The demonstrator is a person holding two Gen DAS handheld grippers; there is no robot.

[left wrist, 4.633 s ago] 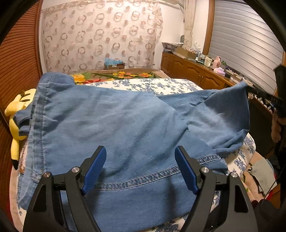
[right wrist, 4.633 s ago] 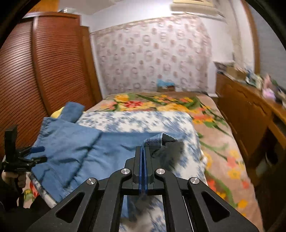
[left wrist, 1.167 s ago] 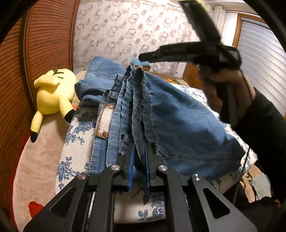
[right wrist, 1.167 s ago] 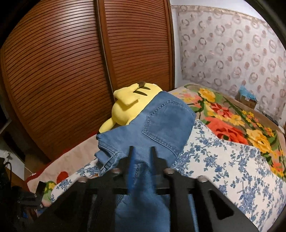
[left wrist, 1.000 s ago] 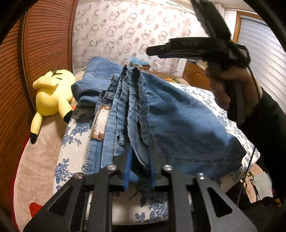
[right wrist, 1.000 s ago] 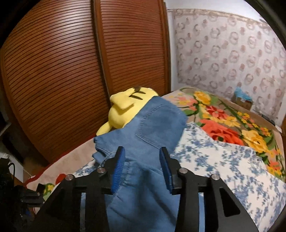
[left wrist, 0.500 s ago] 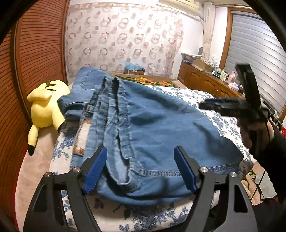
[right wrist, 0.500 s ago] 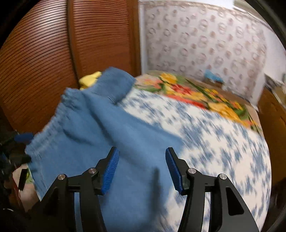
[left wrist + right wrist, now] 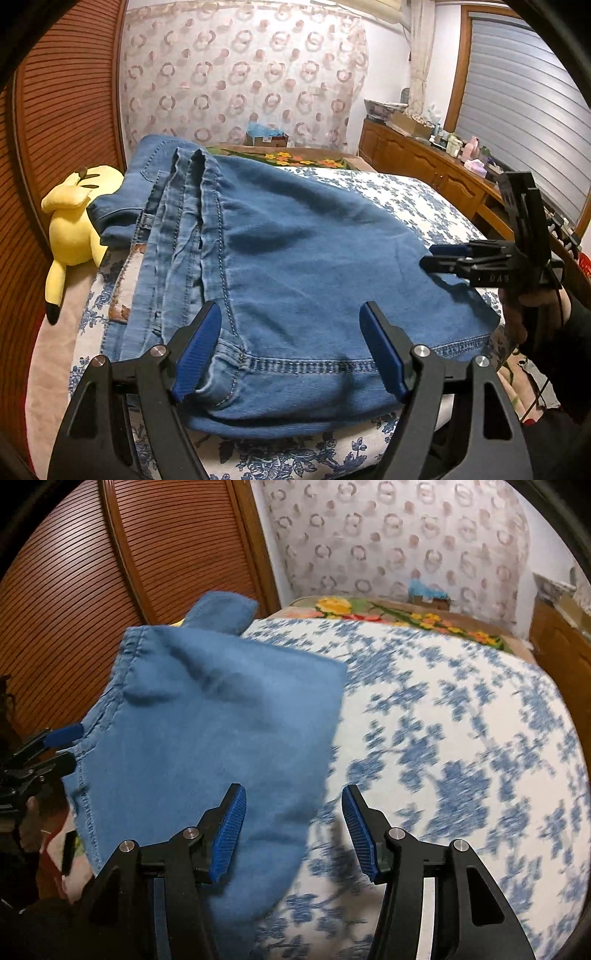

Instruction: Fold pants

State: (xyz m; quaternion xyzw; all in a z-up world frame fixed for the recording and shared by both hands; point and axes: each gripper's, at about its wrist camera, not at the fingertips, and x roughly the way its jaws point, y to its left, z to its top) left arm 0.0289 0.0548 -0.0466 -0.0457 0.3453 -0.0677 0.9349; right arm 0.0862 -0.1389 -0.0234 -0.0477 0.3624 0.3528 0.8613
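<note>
Jeans (image 9: 295,266) folded on a flowered bed (image 9: 424,199), both claws released.

Left view: left claw (image 9: 291,350) spread wide above the near hem; jeans run lengthwise away to the far left, waistband end beside a yellow plush toy (image 9: 74,229); right claw (image 9: 443,258) hovers at the right edge.
Right view: right claw (image 9: 291,834) spread, holding nothing, over the jeans' (image 9: 207,746) right edge; toy mostly hidden.

We see a yellow stuffed toy (image 9: 72,221) lying by the brown slatted doors (image 9: 74,576), on a bed with a blue flowery sheet (image 9: 461,738)
</note>
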